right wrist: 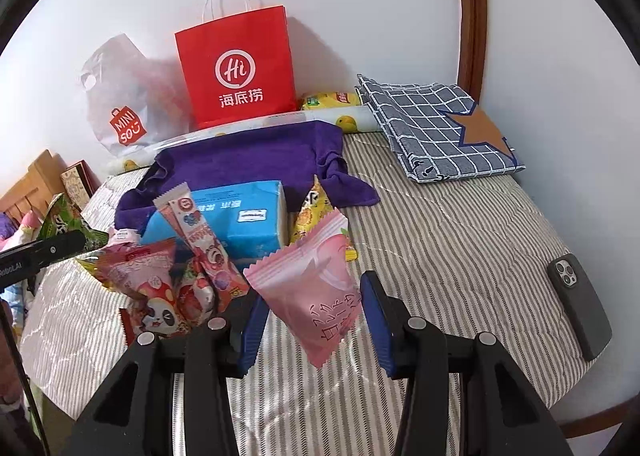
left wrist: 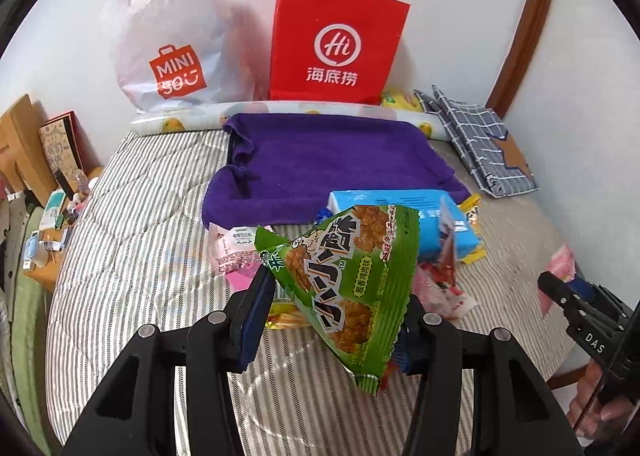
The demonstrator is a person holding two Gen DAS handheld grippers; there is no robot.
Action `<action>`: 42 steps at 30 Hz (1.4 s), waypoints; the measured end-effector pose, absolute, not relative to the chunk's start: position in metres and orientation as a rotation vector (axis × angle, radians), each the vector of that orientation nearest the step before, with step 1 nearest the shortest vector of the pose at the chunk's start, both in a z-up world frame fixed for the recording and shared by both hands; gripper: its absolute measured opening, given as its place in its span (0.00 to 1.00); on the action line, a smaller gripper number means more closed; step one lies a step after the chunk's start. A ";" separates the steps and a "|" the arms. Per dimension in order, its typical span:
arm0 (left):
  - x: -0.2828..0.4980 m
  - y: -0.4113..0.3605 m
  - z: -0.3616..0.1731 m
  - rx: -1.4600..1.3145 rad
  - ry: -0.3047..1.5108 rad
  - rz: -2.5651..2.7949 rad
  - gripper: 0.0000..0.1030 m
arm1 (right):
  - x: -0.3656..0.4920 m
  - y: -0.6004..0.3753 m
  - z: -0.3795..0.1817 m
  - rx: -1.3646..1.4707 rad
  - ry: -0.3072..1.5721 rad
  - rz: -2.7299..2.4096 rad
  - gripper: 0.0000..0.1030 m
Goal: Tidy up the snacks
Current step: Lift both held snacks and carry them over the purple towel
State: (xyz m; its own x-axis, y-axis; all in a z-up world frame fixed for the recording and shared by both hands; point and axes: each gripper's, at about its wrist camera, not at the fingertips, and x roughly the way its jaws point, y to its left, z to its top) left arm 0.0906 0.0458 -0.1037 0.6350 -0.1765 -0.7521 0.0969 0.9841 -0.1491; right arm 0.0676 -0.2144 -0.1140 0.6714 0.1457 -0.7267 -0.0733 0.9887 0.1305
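Observation:
My left gripper (left wrist: 332, 320) is shut on a green snack packet (left wrist: 344, 272), which hangs above the striped bed cover (left wrist: 140, 256). My right gripper (right wrist: 314, 330) is shut on a pink peach-print packet (right wrist: 316, 296), also lifted off the bed. Below and behind lie more snacks: a panda packet (right wrist: 156, 312), a long pink stick packet (right wrist: 200, 240), a yellow packet (right wrist: 312, 212) and a blue tissue pack (right wrist: 240, 216). The right gripper (left wrist: 560, 292) shows at the right edge of the left wrist view. In the right wrist view, the left gripper (right wrist: 40, 252) is at the left edge.
A red paper bag (right wrist: 236, 68) and a white plastic bag (right wrist: 116, 96) stand against the wall. A purple towel (left wrist: 332, 160) lies before them. A checked cloth (right wrist: 432, 124) sits at the back right, a phone (right wrist: 576, 308) near the bed's right edge, a cluttered bedside table (left wrist: 48, 224) at left.

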 end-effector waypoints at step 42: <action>0.229 0.015 -0.050 -0.106 0.835 -0.203 0.50 | 0.222 -0.186 -0.046 0.116 0.728 0.261 0.42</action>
